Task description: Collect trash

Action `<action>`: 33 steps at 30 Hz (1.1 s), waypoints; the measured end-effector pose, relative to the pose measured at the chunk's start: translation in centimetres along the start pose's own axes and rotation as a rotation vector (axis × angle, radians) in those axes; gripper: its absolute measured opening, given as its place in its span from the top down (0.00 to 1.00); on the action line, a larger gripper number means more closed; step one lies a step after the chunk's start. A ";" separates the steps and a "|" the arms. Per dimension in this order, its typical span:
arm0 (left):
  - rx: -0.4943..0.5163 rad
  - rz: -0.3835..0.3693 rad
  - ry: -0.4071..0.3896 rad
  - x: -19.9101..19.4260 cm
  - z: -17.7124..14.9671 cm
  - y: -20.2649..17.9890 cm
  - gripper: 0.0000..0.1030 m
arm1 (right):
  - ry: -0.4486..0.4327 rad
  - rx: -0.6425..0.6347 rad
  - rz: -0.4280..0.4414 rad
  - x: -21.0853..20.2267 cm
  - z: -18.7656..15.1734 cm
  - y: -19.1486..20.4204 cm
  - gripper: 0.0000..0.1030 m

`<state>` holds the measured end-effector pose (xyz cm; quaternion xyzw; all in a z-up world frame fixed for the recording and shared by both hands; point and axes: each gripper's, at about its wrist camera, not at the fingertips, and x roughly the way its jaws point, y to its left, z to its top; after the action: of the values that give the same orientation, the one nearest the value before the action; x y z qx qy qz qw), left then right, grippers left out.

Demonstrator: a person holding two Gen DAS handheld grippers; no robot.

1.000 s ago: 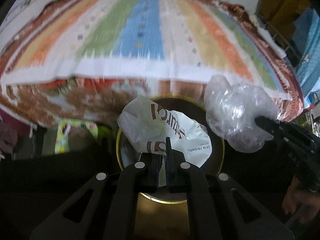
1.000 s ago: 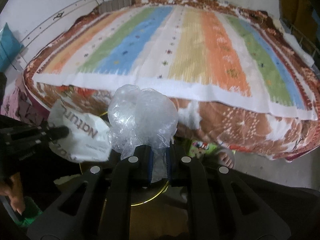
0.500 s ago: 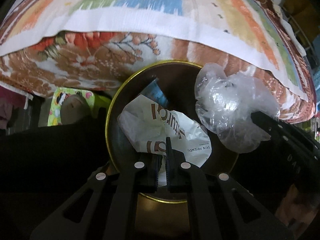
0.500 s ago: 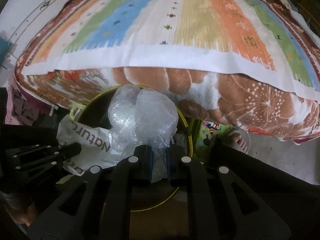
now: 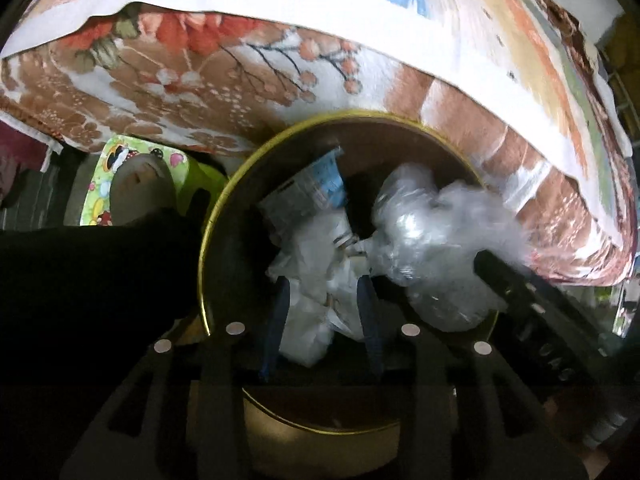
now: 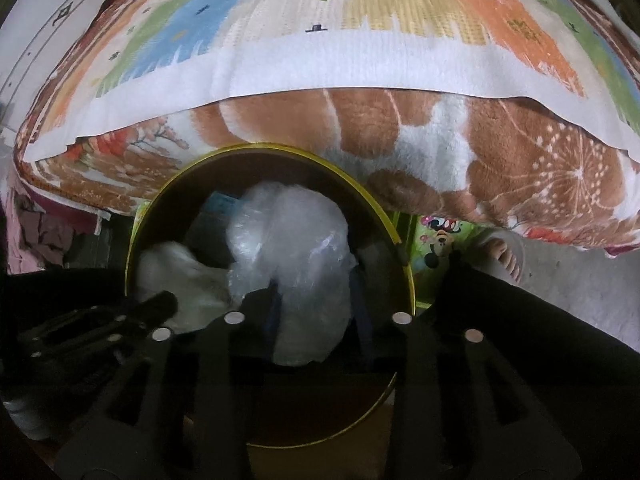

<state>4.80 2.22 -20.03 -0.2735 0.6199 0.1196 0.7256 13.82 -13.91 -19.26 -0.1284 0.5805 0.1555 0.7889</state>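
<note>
Both grippers are pointing into the bin. Left gripper jaws have just been opening, wrapper loose between them. Right gripper jaws have just been opening, bag loose between them.

A round dark bin with a yellow rim stands against the bed's edge. Inside, a crumpled white wrapper lies near the middle. A clear, scrunched plastic bag sits beside it toward the right wall. A blue-and-white packet leans tilted toward the far wall.
</note>
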 end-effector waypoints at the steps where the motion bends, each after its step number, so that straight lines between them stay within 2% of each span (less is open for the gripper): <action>1: -0.001 -0.007 -0.006 -0.2 0.0 0.0 0.66 | -0.004 -0.003 0.004 -0.1 0.0 0.1 0.65; 6: 0.010 -0.019 -0.054 -1.5 0.5 -0.1 0.64 | -0.028 0.000 0.027 -1.3 -0.3 0.2 0.58; 12: 0.020 -0.028 -0.168 -5.1 2.2 0.1 0.58 | -0.103 0.034 0.100 -4.6 -0.8 -0.5 0.52; 14: 0.035 -0.044 -0.176 -5.8 2.3 -0.2 0.57 | -0.132 0.037 0.115 -5.8 -1.0 -0.6 0.52; 20: 0.062 -0.105 -0.178 -7.7 1.9 -0.3 0.43 | -0.215 -0.020 0.114 -9.0 -1.7 -0.3 0.46; 23: 0.103 -0.110 -0.208 -9.1 1.5 -0.9 0.41 | -0.264 -0.049 0.100 -10.8 -2.2 -0.3 0.41; 27: 0.189 -0.092 -0.274 -11.5 0.5 -1.8 0.33 | -0.313 -0.054 0.141 -13.2 -2.9 -0.7 0.34; 29: 0.238 -0.124 -0.282 -12.4 -0.2 -2.2 0.31 | -0.340 -0.077 0.163 -14.2 -3.5 -0.6 0.31; 31: 0.291 -0.179 -0.274 -13.2 -1.2 -2.7 0.31 | -0.372 -0.108 0.146 -15.2 -4.2 -0.2 0.28; 33: 0.362 -0.148 -0.311 -14.2 -2.4 -3.2 0.30 | -0.391 -0.119 0.143 -15.9 -4.8 -0.1 0.27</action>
<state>1.55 0.61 -5.76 -0.1622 0.4905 -0.0063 0.8562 5.20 -17.41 -5.49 -0.1007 0.4138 0.2670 0.8645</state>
